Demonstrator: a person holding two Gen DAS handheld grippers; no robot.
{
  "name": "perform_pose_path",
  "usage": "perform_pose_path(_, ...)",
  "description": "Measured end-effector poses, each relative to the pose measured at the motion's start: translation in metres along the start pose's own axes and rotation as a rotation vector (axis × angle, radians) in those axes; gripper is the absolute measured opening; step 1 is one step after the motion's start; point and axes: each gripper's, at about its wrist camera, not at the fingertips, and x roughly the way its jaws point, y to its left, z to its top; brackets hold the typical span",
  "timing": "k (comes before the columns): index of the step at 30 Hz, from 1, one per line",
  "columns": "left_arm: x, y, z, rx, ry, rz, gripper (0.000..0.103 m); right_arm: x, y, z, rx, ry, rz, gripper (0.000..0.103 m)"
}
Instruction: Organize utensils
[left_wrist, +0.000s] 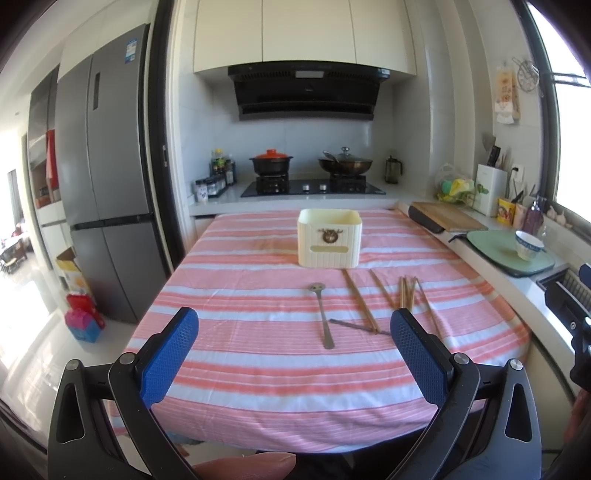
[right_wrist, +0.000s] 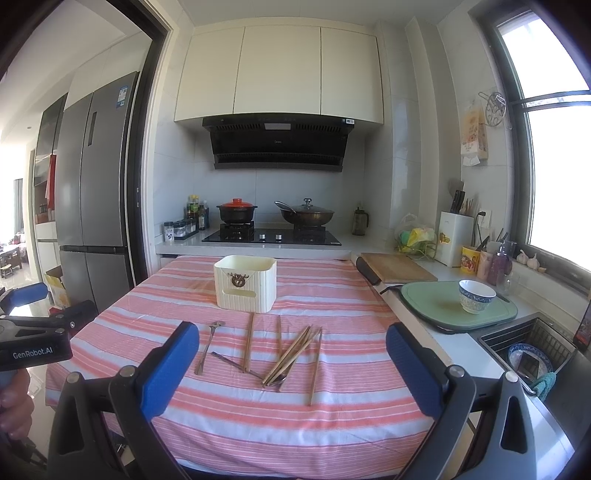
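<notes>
2 grippers, both spread wide with nothing between the blue pads: left gripper (left_wrist: 294, 334) and right gripper (right_wrist: 291, 350) hang over the near end of the table (right_wrist: 332, 435), well short of the utensils.

Spoon (right_wrist: 207, 347) lies flat, long axis running roughly 12 to 6, bowl end at 12 toward the cream holder box (right_wrist: 245, 282). Just right of it, a pair of chopsticks (right_wrist: 248, 345) also runs 12 to 6. A second metal utensil (right_wrist: 236, 365) crosses under their near ends, pointing about 10 to 4. At 3 o'clock from those, a loose pile of chopsticks (right_wrist: 291, 356) fans out toward 1.

Plenty of bare pink-striped cloth around the near and left edges. Counter at 3 o'clock holds a green mat (right_wrist: 436, 302) with a blue-patterned bowl (right_wrist: 476, 295); stove (right_wrist: 271, 234) at 12.
</notes>
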Motion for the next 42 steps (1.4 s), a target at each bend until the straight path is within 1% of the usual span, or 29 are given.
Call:
perform_pose_path(18,0.002,0.002,0.002,-0.008,-0.015,0.002,0.103,0.002,0.002,-0.001,-0.005,0.003,0.001,0.103)
perform_pose_path(26,0.006,0.001,0.003,-0.004,-0.008,0.011,0.103,0.006,0.002,0.001,-0.014,0.015,0.005,0.103)
perform_pose_path(31,0.010,0.002,0.004,-0.005,-0.010,-0.003,0.103,0.007,0.002,0.001,-0.013,0.018,0.006,0.103)
perform_pose_path(35,0.012,0.002,0.004,0.008,-0.026,0.015,0.103,0.011,-0.001,0.000,-0.006,0.025,0.006,0.103)
perform_pose_path(38,0.022,0.003,0.002,0.008,0.010,0.010,0.103,0.017,-0.002,-0.002,0.001,0.040,0.000,0.103)
perform_pose_path(40,0.032,0.005,-0.001,0.006,0.039,0.025,0.103,0.025,-0.004,-0.004,0.008,0.061,-0.001,0.103)
perform_pose_path(42,0.046,0.008,-0.006,-0.011,0.086,0.031,0.103,0.032,-0.004,-0.005,0.011,0.079,-0.004,0.103)
